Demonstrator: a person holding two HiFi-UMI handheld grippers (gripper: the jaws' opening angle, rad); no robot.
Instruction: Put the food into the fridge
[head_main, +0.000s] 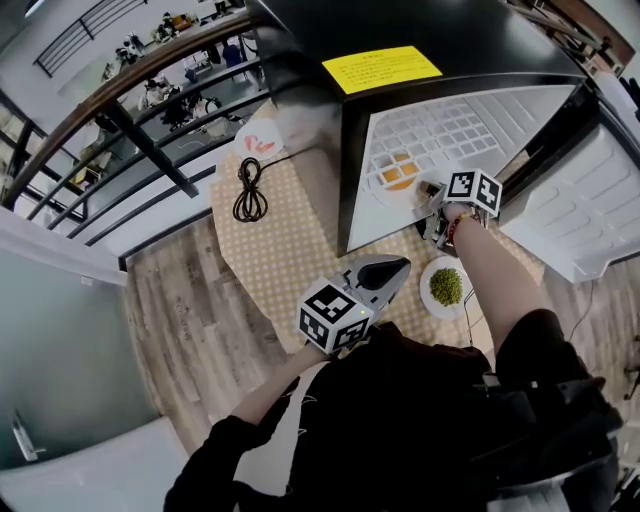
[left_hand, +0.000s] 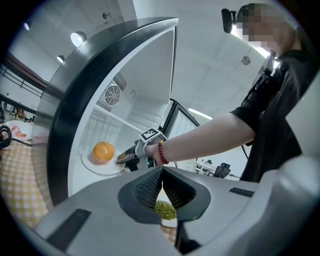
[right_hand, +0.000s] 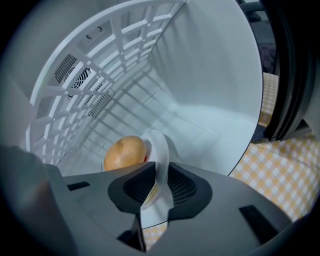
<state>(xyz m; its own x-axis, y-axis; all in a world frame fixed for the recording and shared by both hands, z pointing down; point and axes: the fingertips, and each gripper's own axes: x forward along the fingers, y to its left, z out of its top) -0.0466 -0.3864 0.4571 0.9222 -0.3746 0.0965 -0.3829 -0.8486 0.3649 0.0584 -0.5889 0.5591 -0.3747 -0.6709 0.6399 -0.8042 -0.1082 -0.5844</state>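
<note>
Left gripper (left_hand: 161, 172) is pressed together, empty. Green beans (head_main: 446, 286) sit on the bench (head_main: 290, 230), not yet stowed. Farther in, the right gripper (right_hand: 161, 172), apparently slack, straddles the rim of the orange food's (right_hand: 125, 152) plate (right_hand: 159, 145), already inside the fridge (right_hand: 210, 90).

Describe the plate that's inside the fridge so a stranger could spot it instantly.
Look for the black fridge standing open on the checked table. Inside its white compartment, under the wire shelf, is a white plate. It carries one round orange food, whereas the plate outside holds a green pile.
</note>
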